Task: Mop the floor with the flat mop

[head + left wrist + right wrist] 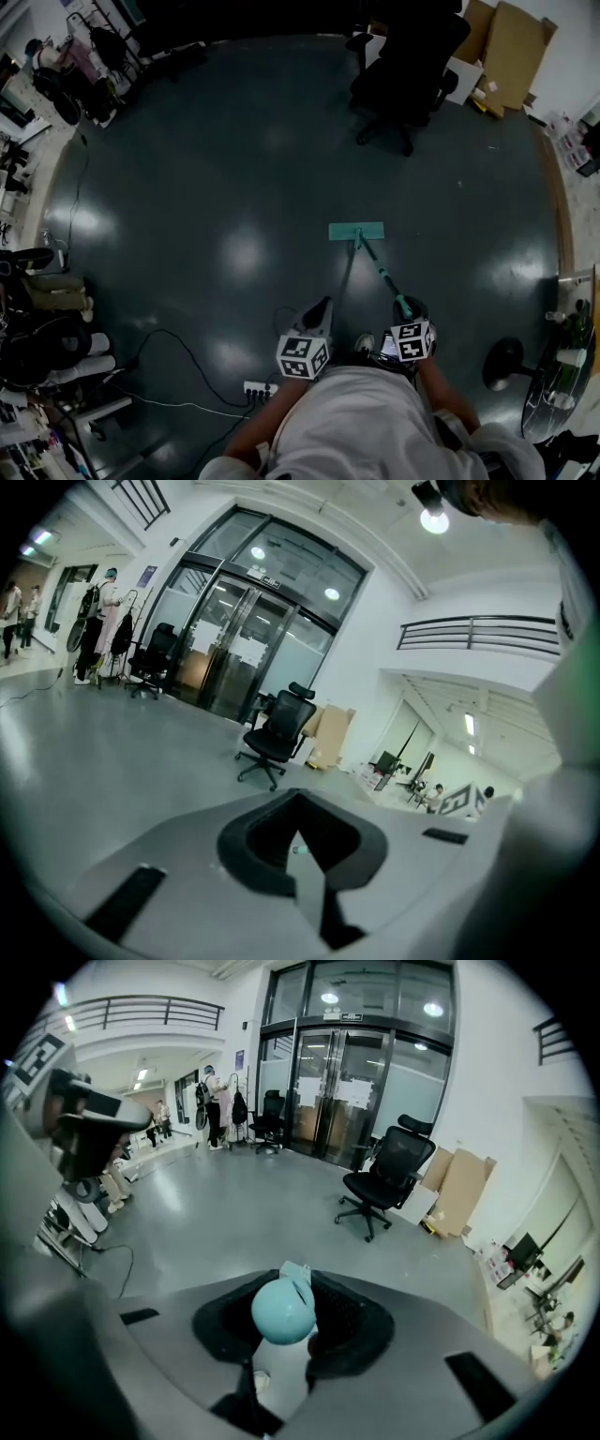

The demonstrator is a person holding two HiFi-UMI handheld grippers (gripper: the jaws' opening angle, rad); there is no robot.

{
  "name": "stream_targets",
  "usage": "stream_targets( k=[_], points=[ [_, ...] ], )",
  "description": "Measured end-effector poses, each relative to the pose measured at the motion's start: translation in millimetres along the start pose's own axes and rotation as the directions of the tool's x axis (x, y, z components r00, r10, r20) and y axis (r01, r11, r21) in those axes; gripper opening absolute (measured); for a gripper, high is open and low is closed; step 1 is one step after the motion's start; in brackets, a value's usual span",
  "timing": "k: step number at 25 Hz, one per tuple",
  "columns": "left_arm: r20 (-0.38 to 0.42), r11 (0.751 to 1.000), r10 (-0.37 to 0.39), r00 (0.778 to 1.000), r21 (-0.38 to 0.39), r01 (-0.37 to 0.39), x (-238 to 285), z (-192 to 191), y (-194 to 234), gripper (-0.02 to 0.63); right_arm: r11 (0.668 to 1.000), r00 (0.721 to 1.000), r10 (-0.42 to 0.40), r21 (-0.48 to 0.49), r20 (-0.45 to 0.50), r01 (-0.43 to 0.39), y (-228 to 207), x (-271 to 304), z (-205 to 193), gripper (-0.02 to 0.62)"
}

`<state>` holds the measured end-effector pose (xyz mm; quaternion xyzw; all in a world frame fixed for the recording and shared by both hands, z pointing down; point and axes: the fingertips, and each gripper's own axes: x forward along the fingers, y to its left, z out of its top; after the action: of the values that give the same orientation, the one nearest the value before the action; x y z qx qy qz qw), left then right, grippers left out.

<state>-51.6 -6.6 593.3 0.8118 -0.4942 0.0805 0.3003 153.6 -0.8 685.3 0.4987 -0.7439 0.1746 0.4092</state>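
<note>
The flat mop lies ahead of me on the dark floor: its teal pad [356, 231] rests flat, and the handle [382, 274] slants back to my right gripper [409, 314]. That gripper is shut on the handle's top end. In the right gripper view the round teal handle end [283, 1312] sticks out between the dark pads [349, 1321], and the right gripper [295, 1283] points at the floor. My left gripper [321, 314] hangs beside it, to the left, apart from the handle. In the left gripper view the left gripper [298, 819] has its jaws closed at the tips with nothing held.
A black office chair [408, 66] stands far ahead, cardboard boxes [511, 47] behind it to the right. A power strip [260, 387] and cables [178, 352] lie on the floor at my left. Clutter lines the left wall [42, 328]. A round stool base [504, 362] and a glass table [562, 375] are at my right.
</note>
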Motion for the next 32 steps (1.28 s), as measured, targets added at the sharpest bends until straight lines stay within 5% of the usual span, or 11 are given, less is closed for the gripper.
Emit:
stream_targets(
  k=[32],
  points=[
    [0.008, 1.000, -0.027, 1.000, 0.009, 0.027, 5.7, -3.2, -8.8, 0.006, 0.999, 1.000, 0.018, 0.026, 0.016, -0.019, 16.7, -33.0, -16.0, 0.110]
  ],
)
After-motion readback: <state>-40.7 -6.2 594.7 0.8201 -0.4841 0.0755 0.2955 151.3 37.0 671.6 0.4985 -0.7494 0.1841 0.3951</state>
